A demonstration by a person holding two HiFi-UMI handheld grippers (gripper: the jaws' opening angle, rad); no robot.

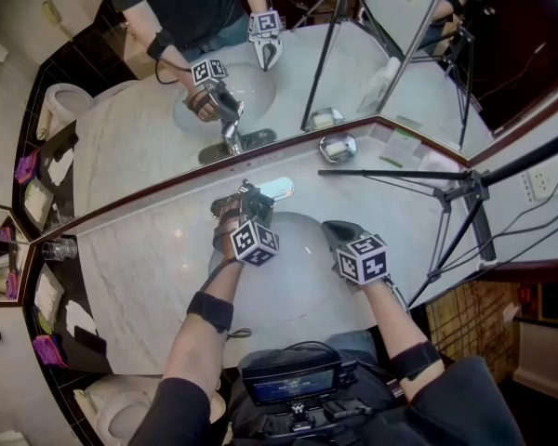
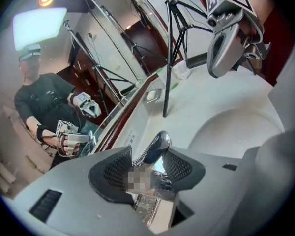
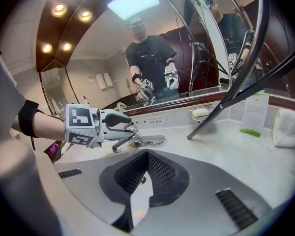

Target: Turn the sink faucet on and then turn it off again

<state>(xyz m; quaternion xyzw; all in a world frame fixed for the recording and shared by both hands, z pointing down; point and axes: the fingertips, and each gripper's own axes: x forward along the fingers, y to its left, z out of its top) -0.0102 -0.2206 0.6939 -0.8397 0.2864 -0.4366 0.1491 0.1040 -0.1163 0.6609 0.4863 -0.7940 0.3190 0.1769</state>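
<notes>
L gripper has its jaws partly closed on the faucet lever. The mesh pads touch it on both sides, and the rest of the chrome faucet lies just below and ahead of the tips. R gripper is empty, jaws together w/ only a thin slit between. It hangs over the sink basin w/ the faucet ahead and to its left, near but apart, and a tripod leg on the counter ahead to its right.
</notes>
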